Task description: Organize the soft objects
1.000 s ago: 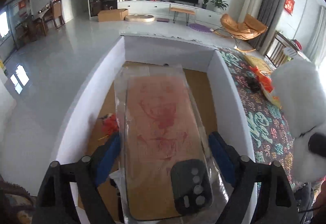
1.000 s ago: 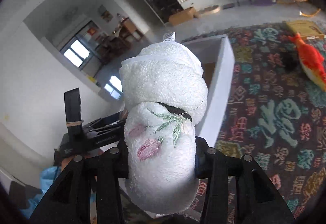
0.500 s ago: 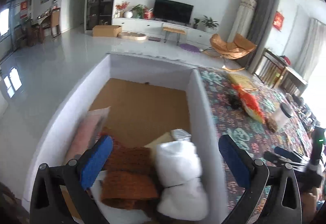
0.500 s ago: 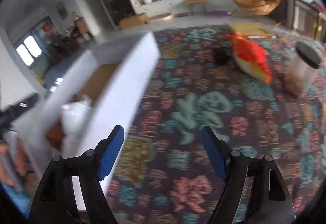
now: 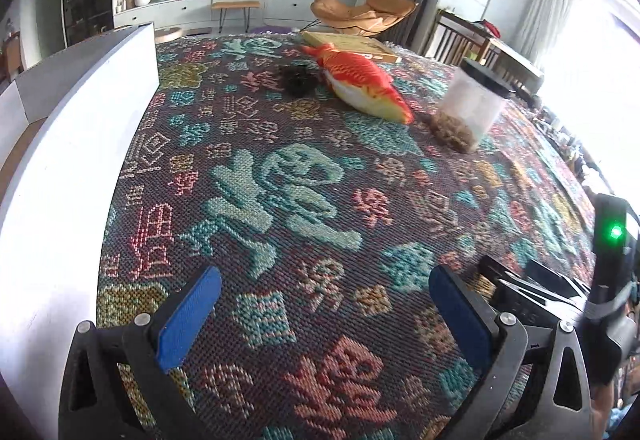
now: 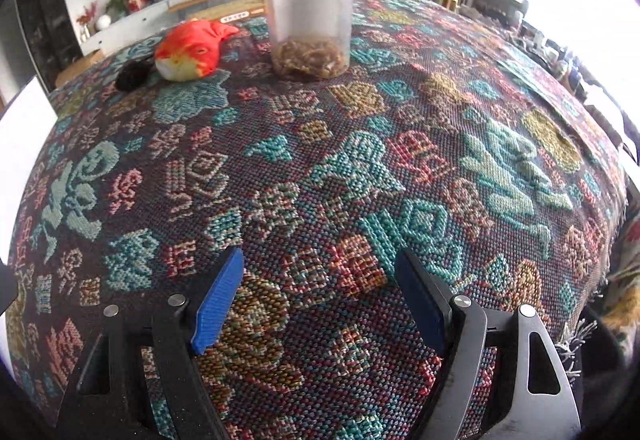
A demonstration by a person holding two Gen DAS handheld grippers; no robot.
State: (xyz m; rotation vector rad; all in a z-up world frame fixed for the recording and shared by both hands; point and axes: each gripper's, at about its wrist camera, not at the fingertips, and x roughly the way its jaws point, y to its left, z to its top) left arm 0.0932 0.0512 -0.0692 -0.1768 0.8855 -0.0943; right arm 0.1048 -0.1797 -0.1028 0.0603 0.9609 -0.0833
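A red and orange plush fish (image 5: 360, 84) lies on the patterned tablecloth (image 5: 280, 200) at the far side, with a small black fuzzy object (image 5: 296, 80) beside it. Both show in the right wrist view too, the fish (image 6: 188, 52) and the black object (image 6: 134, 76) at the far left. My left gripper (image 5: 324, 312) is open and empty above the cloth, right of the white box (image 5: 60, 160). My right gripper (image 6: 320, 300) is open and empty over the cloth. The right gripper's body shows at the left wrist view's right edge (image 5: 608, 280).
A clear plastic jar with a black lid (image 6: 308, 20) holding brown bits stands right of the fish, also in the left wrist view (image 5: 472, 112). A flat yellow box (image 5: 352, 44) lies behind the fish. The table's right edge (image 6: 616, 200) drops off with fringe.
Both grippers let go of their loads into the white box: the left dropped the wrapped flat packet, the right the white towel roll. Both then swung right over the patterned cloth, open.
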